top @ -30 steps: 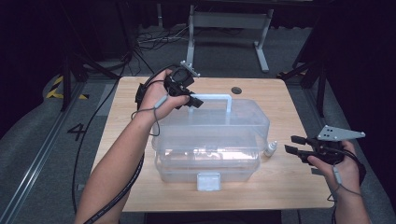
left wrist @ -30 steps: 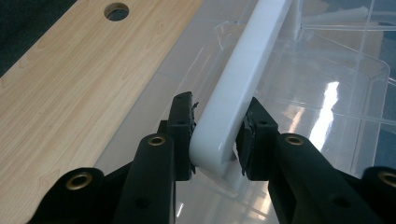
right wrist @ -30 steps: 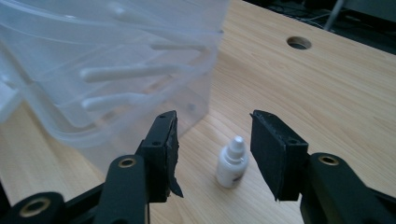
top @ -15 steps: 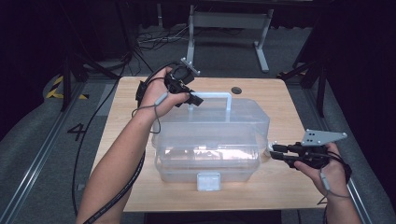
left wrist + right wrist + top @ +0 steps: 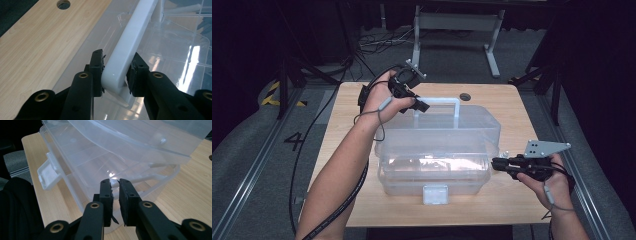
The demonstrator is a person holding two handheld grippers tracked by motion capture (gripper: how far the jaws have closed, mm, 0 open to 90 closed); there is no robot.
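A clear plastic box (image 5: 437, 170) stands on the wooden table (image 5: 344, 125). Its clear lid (image 5: 447, 127) carries a white handle (image 5: 437, 100). My left gripper (image 5: 424, 106) is shut on the left end of that handle (image 5: 135, 32), with the pads of the left gripper (image 5: 115, 72) on both sides. The lid (image 5: 140, 137) sits raised and tilted above the base. My right gripper (image 5: 495, 164) is at the box's right end. Its jaws have just been closing. In the right gripper view, the right gripper (image 5: 114, 185) pinches the thin rim of the base (image 5: 150, 178).
A white latch (image 5: 435, 194) hangs on the box's front wall, also visible as the latch (image 5: 47, 173) in the right gripper view. A round hole (image 5: 465, 96) pierces the table behind the box. A metal stand (image 5: 457, 25) and cables lie on the floor beyond.
My right gripper moved left from the table's right edge to the box's right end, and its jaws narrowed from wide apart to nearly together. The left gripper stayed on the handle.
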